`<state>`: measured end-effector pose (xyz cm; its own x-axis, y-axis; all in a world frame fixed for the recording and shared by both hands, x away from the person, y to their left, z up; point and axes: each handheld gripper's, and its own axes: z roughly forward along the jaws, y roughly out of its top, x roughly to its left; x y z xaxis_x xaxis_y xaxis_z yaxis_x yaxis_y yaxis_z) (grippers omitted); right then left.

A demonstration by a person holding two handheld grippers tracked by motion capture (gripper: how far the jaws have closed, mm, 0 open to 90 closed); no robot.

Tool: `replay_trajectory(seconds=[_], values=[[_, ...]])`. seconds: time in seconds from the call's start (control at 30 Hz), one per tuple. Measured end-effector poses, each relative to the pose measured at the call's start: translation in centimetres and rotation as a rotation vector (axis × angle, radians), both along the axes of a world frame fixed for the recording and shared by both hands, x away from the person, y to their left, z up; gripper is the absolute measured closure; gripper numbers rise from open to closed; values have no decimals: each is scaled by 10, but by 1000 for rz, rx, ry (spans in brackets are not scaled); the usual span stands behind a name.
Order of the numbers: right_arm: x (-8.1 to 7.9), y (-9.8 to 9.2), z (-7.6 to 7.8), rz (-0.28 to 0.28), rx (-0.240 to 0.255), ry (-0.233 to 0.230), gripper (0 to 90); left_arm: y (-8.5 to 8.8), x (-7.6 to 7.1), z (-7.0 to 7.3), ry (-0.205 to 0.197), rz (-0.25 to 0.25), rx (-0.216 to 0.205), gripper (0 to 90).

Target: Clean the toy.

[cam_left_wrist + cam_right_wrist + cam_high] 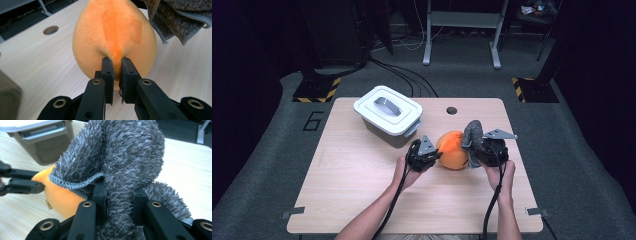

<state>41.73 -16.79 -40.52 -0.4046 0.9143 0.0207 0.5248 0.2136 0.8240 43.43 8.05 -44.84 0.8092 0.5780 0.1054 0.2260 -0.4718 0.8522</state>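
A velvety matt orange plush toy (113, 32), a shaggy grey cloth (127, 157), a smooth white plastic box (387, 110) and a pale wood-grain table (352, 170) are seen.

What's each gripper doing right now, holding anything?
Left gripper: closed, pinching a fold of the orange plush toy.
Right gripper: closed on the grey towel.

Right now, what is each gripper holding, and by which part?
The left gripper pinches the soft orange plush ball by a fold along its darker seam. The right gripper clamps the fuzzy grey cloth around a bunched middle section.
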Motion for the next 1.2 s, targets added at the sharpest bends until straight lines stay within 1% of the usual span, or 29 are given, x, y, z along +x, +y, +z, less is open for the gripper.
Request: replay_trajectory(seconds=[0.03,0.1,0.17,0.2,0.3,0.33,0.37,0.4,0.47,0.5,0.6,0.67,0.7,0.8,0.97,1.07,1.2], values=[[-1,1,2,5,1,-3,712,0,0,3,-6,-8,14,828],[-3,5,6,16,1,-14,712,-2,1,9,-19,-17,28,828],[-6,9,9,30,-1,-16,711,-3,2,11,-20,-22,33,828],[-6,11,11,42,-5,-20,710,-6,2,14,-30,-33,52,827],[-8,16,13,58,-8,-19,709,-8,3,17,-37,-38,58,827],[-9,21,14,71,-17,-23,707,-8,3,18,-33,-46,62,825],[-9,21,14,71,-17,-23,707,-8,4,19,-35,-48,62,825],[-10,25,15,83,-18,-24,704,-9,4,20,-33,-47,59,824],[-11,28,16,93,-10,-23,701,-9,6,22,-35,-55,74,822],[-11,28,16,93,-10,-23,701,-9,6,22,-35,-55,74,822],[-12,36,17,127,-13,-27,701,-9,8,20,-20,-54,42,821],[-11,39,17,136,-15,-23,701,-10,8,19,-21,-55,35,821],[-8,46,13,146,-42,-11,701,-12,8,19,-23,-65,27,821],[-4,51,7,137,-82,-11,704,-14,7,18,-19,-65,29,821],[-4,51,4,105,-96,-10,707,-16,7,16,-16,-81,22,823],[-3,49,4,106,-119,-16,709,-17,6,15,-23,-89,21,824],[-3,47,4,95,-122,-15,710,-17,6,15,-23,-98,23,824]])
